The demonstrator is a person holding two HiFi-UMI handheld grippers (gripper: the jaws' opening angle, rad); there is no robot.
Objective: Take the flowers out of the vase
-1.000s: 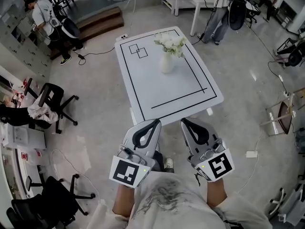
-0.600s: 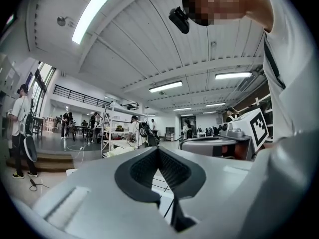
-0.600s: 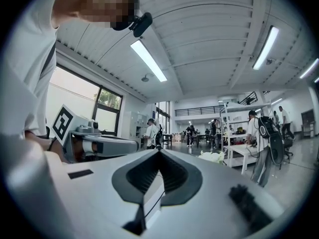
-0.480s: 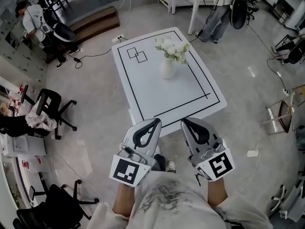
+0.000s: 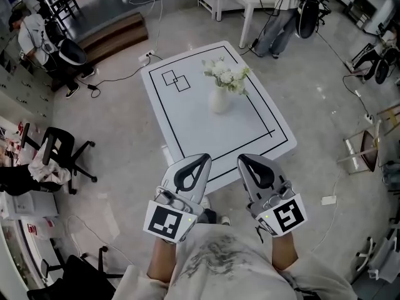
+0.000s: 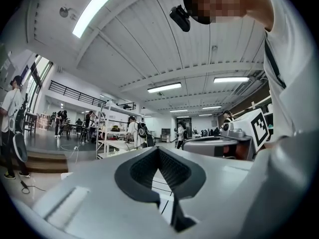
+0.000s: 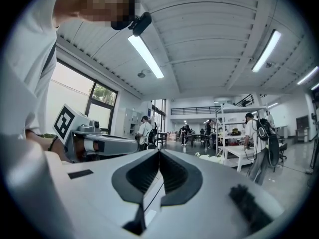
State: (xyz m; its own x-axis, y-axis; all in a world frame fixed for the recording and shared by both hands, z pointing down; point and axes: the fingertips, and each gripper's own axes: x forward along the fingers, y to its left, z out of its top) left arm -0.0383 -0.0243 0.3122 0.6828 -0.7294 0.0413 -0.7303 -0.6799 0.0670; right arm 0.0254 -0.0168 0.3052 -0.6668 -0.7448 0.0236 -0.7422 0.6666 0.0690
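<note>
White flowers upright in white vase, mid-table.

Left tool and right tool side by side
Both point forward and level, jaws pressed together, each held out on a forearm near the body.

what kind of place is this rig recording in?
Probably an open lab or workshop hall: grey concrete floor with loose black cables, black wheeled office chairs, and a white table marked with black tape lines.
</note>
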